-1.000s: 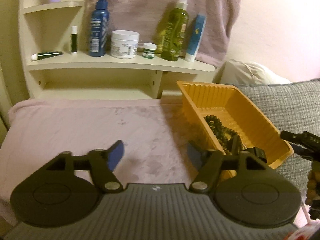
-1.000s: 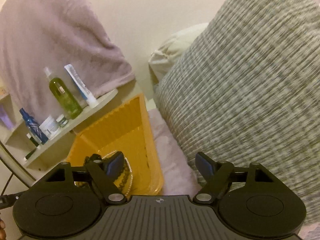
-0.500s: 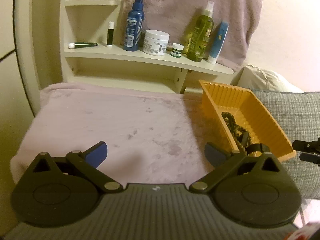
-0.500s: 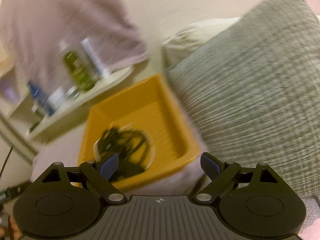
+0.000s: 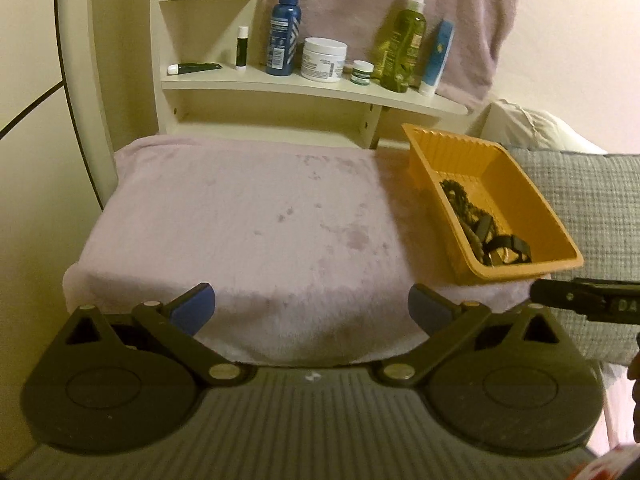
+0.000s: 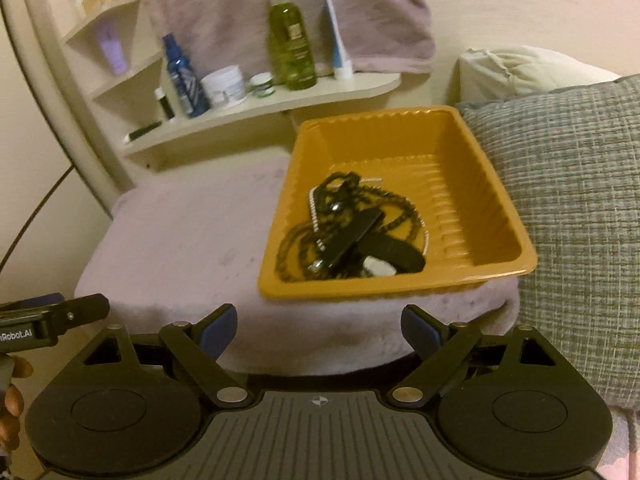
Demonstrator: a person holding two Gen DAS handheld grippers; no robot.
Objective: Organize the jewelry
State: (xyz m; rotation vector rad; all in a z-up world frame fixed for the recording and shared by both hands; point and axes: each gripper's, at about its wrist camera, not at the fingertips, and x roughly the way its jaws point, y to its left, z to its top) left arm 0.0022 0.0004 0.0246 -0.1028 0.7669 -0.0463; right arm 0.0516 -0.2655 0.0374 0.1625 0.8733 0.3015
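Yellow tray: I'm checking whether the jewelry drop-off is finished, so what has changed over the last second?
Both grippers backed away from the yellow tray: the left gripper widened and the right gripper swung round to face it, both empty. The dark bead necklaces and black strap stay in the tray on the pink blanket; the shelf bottles are unmoved.
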